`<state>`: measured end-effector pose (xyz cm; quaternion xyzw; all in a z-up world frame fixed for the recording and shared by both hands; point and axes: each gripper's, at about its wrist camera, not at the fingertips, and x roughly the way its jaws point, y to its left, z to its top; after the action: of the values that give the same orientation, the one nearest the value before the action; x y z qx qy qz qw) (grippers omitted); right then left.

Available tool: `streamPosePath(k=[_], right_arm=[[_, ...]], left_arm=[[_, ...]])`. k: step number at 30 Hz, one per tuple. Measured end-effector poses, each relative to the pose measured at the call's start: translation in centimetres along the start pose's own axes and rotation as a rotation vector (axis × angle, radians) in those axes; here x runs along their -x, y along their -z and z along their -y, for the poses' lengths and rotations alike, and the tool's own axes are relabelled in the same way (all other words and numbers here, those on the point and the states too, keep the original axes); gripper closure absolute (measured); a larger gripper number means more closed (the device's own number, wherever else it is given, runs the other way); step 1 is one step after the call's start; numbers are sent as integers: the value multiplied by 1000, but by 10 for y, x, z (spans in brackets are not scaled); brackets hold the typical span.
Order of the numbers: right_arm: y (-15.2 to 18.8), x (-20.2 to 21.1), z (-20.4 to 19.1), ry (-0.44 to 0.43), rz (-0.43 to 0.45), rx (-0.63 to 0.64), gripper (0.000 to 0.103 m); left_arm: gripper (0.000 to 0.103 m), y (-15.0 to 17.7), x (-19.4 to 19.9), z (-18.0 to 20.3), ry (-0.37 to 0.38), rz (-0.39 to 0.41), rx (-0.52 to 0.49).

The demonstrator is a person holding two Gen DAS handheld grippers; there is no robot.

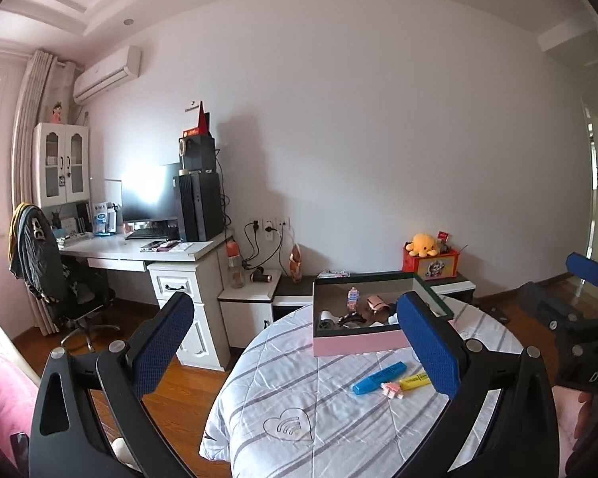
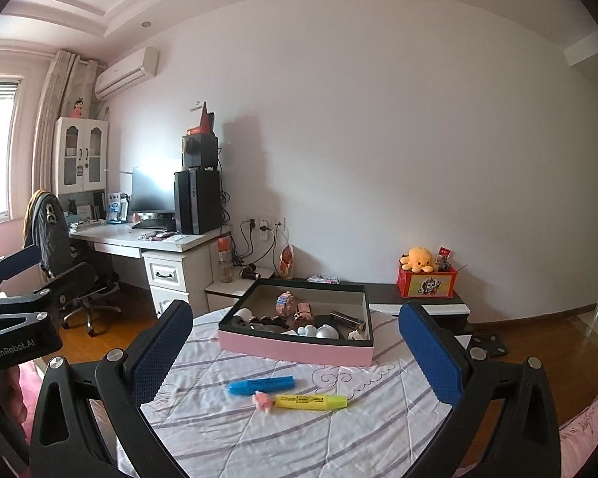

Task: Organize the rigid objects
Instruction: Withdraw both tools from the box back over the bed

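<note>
Three loose items, including the yellow highlighter [image 2: 311,401] lying crosswise, sat between the wide-open right gripper [image 2: 297,358] and the pink box [image 2: 295,348]; the left gripper [image 1: 299,354] gaped too.

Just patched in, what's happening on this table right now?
A person holds both claws above a round table with a striped cloth; neither holds anything. The left claw and right claw are both open. Three loose items lie on the cloth: a blue highlighter, a yellow highlighter and a small pink piece between them. Behind them, the pink box already holds several small items. Nothing is being gripped yet.
</note>
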<state>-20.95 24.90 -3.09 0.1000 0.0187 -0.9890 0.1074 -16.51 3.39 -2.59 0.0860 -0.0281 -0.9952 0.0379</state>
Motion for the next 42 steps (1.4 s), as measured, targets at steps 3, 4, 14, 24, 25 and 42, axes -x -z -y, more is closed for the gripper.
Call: streamPosePath(k=[3, 4, 14, 24, 25, 42], right_arm=[[2, 14, -7, 1, 7, 15, 0], [2, 19, -10, -1, 8, 17, 0], [0, 48, -25, 0, 29, 34, 0], [-1, 53, -27, -2, 30, 39, 0], [-1, 54, -27, -4, 29, 40, 0], [2, 38, -30, -17, -10, 49, 0]], left_arm=[[0, 0, 12, 0, 3, 7, -8], [0, 0, 15, 0, 5, 7, -12], [0, -1, 40, -2, 10, 36, -19], [0, 3, 50, -7, -17, 37, -22], [0, 3, 50, -8, -23, 34, -24], [0, 13, 33, -19, -51, -5, -9]])
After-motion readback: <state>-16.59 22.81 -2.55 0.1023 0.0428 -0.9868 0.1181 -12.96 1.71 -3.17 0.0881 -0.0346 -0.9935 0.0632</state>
